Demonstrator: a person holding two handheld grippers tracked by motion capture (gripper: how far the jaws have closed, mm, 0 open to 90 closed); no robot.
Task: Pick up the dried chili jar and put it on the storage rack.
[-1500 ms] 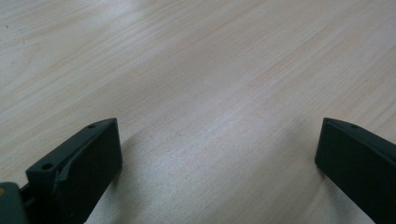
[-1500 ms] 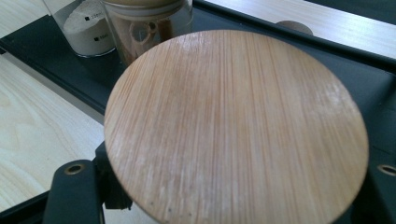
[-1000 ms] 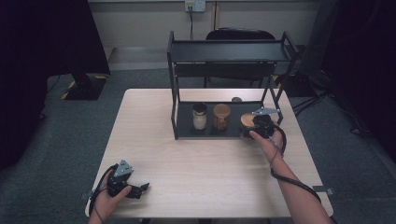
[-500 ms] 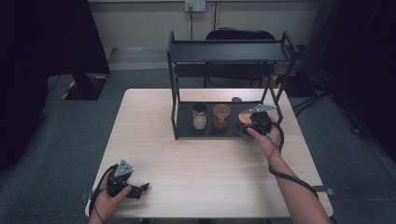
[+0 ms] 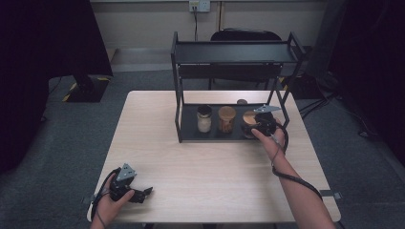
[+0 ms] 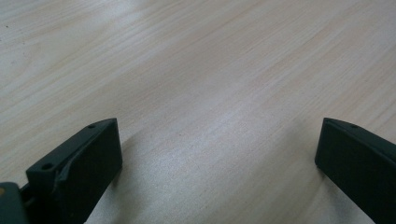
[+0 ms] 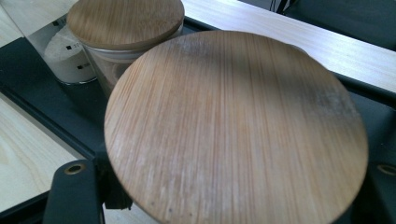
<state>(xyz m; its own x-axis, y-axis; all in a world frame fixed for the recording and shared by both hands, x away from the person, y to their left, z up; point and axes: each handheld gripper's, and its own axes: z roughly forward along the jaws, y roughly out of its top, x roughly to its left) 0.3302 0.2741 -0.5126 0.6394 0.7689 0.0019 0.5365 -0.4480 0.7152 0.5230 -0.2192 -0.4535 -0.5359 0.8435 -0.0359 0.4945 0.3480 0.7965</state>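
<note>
A black two-tier rack (image 5: 234, 53) stands at the far side of the wooden table (image 5: 215, 167). On its bottom shelf sit a jar of white powder (image 5: 204, 119), a jar with a bamboo lid (image 5: 227, 119) and a third bamboo-lidded jar (image 5: 249, 119) at the right. My right gripper (image 5: 255, 125) is shut on that third jar, whose round lid (image 7: 233, 126) lies between the jaws in the right gripper view, with the neighbouring jar (image 7: 126, 23) behind it. My left gripper (image 5: 145, 192) rests open on the table's near left corner, nothing between its jaws (image 6: 219, 158).
A dark chair (image 5: 246, 37) stands behind the rack. A small dark disc (image 5: 242, 101) lies on the table behind the rack's bottom shelf. The rack's top shelf overhangs the jars. Bare wood spreads across the middle of the table.
The right gripper with its jar has shifted slightly left along the bottom shelf, closer to the other jars. The left gripper has stayed put.
</note>
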